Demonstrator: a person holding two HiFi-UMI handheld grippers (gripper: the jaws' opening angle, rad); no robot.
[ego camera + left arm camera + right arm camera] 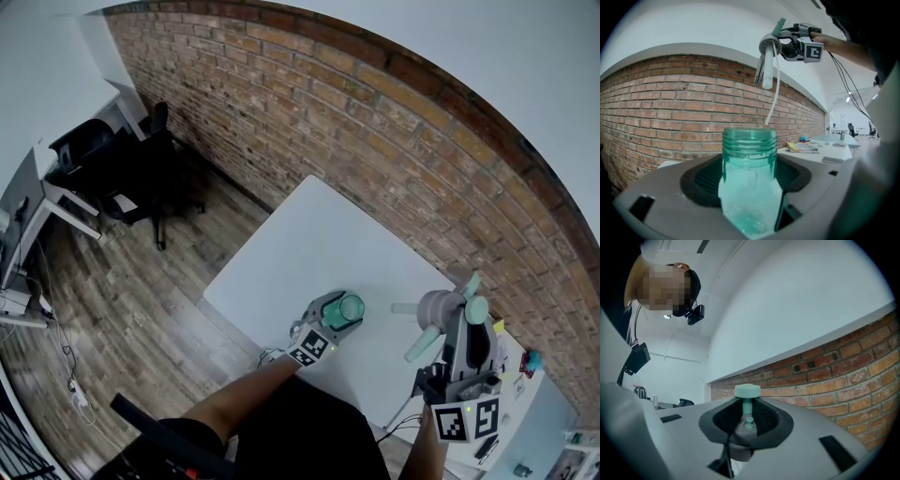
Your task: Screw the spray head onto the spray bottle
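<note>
Head view: the spray head point(433, 306), clenched in the right gripper point(448, 317), hangs over the table point(309, 234), beside the bottle point(351, 307) and apart from it. Nothing is threaded; mating and screwing remain.
Left gripper view: the left gripper point(750, 197) grasps the bottle upright, long axis vertical, open neck up. The tube point(772, 93) points down, not yet inside.
Right gripper view: jaws closed on the head

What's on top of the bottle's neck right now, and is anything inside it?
Nothing on top: the bottle shows a bare threaded neck. The spray head, tube dangling, is in the right gripper, apart from it. Upper part looks empty; the left gripper covers its base.
</note>
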